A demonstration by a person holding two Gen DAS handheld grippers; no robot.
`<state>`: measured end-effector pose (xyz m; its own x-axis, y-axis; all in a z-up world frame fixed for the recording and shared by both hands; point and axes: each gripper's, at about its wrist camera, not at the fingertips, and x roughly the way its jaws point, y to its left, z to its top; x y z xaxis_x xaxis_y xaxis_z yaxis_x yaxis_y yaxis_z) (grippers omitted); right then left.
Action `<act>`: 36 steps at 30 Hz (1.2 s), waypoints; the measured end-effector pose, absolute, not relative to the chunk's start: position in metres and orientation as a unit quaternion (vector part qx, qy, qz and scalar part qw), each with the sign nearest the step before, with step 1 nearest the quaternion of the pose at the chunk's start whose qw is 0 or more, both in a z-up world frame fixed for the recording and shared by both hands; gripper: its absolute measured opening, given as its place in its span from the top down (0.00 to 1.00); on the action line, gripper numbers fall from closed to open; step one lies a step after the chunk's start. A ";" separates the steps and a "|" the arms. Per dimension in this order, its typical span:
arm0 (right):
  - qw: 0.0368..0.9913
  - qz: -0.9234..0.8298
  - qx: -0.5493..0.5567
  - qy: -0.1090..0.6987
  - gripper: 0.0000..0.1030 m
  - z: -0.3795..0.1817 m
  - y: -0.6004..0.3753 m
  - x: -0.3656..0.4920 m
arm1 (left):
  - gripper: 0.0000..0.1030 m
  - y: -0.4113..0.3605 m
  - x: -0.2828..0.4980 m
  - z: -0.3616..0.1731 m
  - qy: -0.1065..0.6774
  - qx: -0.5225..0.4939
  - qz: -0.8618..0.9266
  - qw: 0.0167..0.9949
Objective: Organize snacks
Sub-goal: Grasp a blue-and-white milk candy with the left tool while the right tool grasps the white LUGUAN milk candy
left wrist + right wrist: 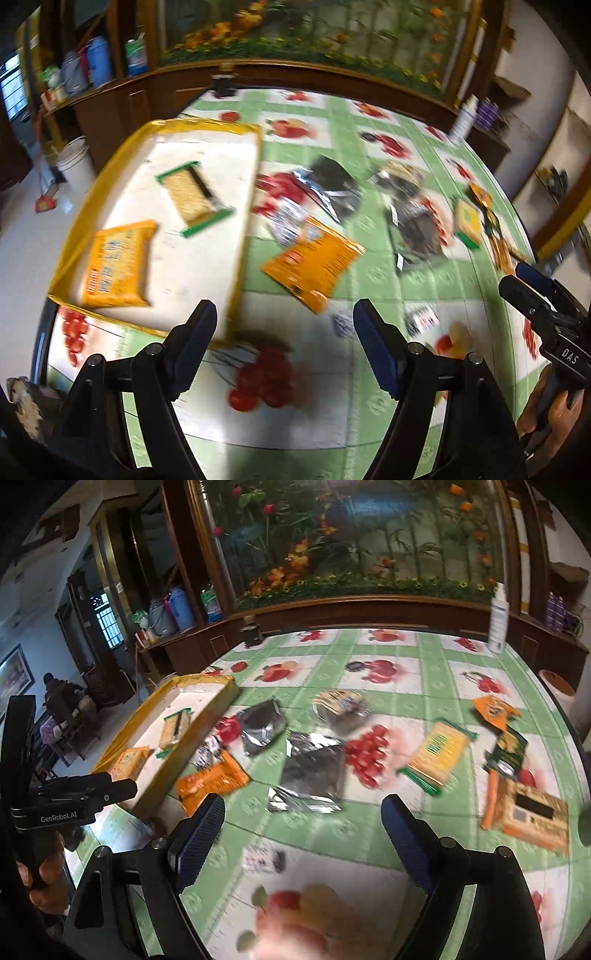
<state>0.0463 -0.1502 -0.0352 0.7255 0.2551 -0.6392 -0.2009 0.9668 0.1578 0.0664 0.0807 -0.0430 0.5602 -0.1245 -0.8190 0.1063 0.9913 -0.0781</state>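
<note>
A yellow-rimmed tray (207, 125) with a white floor lies at the table's left; in it are an orange packet (118, 264) and a green-ended cracker pack (194, 197). Just right of the tray lie another orange packet (212, 779) and two silver pouches (310, 771) (260, 727). Further right are a yellow-green cracker pack (437, 755) and a brown box (532, 816). My left gripper (284, 314) hovers open and empty off the tray's near corner. My right gripper (303, 805) is open and empty above the cloth, near a small sachet (264, 858).
The round table wears a green-checked fruit-print cloth (432, 679). A white spray bottle (498, 616) stands at its far right edge, a small dark jar (251, 631) at the far edge. More small packets (495, 707) lie at the right. A wooden cabinet runs behind.
</note>
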 end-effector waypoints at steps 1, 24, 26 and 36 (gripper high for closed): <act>0.928 0.115 0.041 0.353 0.14 -0.039 -0.160 0.043 | 0.26 0.072 0.064 -0.047 0.467 -0.004 -0.073 0.881; 0.893 0.181 -0.029 0.411 0.44 -0.095 -0.087 0.055 | 0.26 0.062 0.060 -0.084 0.507 -0.017 -0.090 0.857; 0.890 0.179 -0.039 0.416 0.51 -0.100 -0.083 0.059 | 0.26 0.059 0.062 -0.084 0.508 -0.016 -0.094 0.856; 0.897 0.149 -0.032 0.415 0.68 -0.096 -0.106 0.057 | 0.26 0.028 0.081 -0.093 0.516 0.002 -0.096 0.851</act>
